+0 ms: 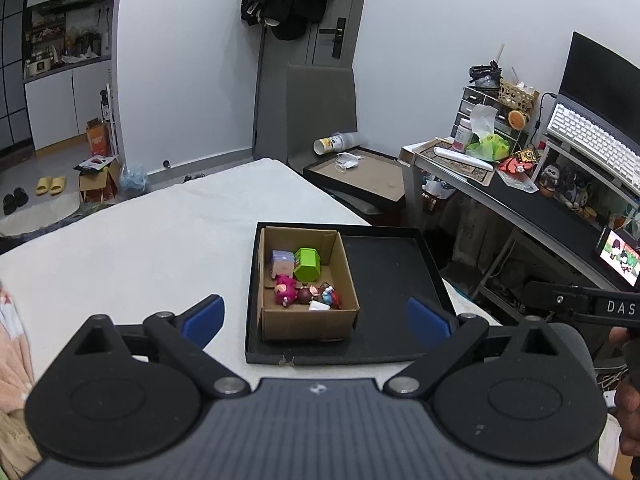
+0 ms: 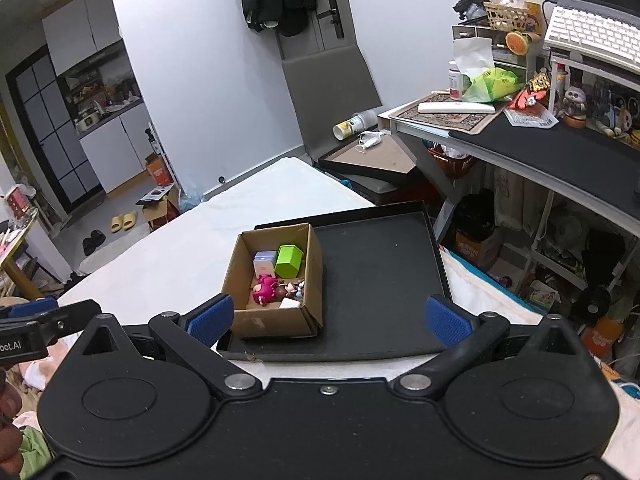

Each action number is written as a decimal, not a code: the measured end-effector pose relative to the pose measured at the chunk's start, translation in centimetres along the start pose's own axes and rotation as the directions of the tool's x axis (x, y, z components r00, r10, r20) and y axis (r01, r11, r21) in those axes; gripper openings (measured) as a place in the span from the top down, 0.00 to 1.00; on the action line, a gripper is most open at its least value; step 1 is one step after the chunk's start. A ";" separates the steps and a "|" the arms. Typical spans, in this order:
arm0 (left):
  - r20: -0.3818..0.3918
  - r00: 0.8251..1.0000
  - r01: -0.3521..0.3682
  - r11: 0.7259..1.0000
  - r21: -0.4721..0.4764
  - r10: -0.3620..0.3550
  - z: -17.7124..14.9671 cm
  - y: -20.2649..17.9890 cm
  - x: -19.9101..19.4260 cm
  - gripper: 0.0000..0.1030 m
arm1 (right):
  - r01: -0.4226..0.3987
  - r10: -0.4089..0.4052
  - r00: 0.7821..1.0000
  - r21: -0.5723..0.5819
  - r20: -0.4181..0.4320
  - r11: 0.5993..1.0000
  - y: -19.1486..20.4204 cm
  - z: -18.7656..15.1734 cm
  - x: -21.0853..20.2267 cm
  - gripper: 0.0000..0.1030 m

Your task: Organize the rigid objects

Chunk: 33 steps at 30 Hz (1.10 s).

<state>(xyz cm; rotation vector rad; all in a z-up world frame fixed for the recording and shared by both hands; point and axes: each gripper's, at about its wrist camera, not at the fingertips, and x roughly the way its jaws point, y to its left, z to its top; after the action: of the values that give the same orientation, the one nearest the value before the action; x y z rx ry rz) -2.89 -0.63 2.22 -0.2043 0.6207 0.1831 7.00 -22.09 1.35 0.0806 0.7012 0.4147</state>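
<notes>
Cardboard box (image 1: pixel 306 284) sits in the left half of a black tray (image 1: pixel 384 280) on the white bed (image 1: pixel 140 240), holding a green block (image 1: pixel 307 265), a lilac cube (image 1: pixel 282 262), a magenta figurine (image 1: pixel 285 289) and smaller toys.

We find both grippers, left (image 1: pixel 316 322) and right (image 2: pixel 326 320), with fingers spread wide and empty, well short of the box. It lies straight ahead of the left and ahead-left of the right; we judge the left better aligned.

Legible writing: "DAS" (image 1: pixel 620 307) and "bot.AI" (image 2: pixel 10 347).
</notes>
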 end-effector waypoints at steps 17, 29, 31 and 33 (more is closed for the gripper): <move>0.018 1.000 -0.001 0.999 0.038 0.000 -1.0 -1.0 -1.2 0.06 | -0.041 0.041 0.999 -0.016 0.008 0.999 0.2 -1.5 -0.7 0.00; 0.021 1.000 -0.005 0.998 0.058 0.004 -1.6 -1.9 -1.7 0.06 | -0.042 0.042 0.999 -0.007 0.011 0.999 -0.3 -1.8 -0.8 0.00; 0.017 1.000 -0.006 0.998 0.056 0.005 -1.6 -1.8 -1.7 0.06 | -0.044 0.044 0.999 -0.008 0.012 0.999 -0.3 -1.8 -0.8 0.00; 0.020 1.000 -0.012 0.998 0.057 0.011 -1.6 -1.7 -1.7 0.06 | -0.046 0.046 0.999 -0.010 0.014 0.999 -0.2 -1.9 -0.8 0.00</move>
<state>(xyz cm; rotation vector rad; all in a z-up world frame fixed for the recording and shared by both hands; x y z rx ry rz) -4.75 -2.88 2.17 -0.1436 0.6072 0.1776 5.30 -22.71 0.37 0.0904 0.6837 0.4612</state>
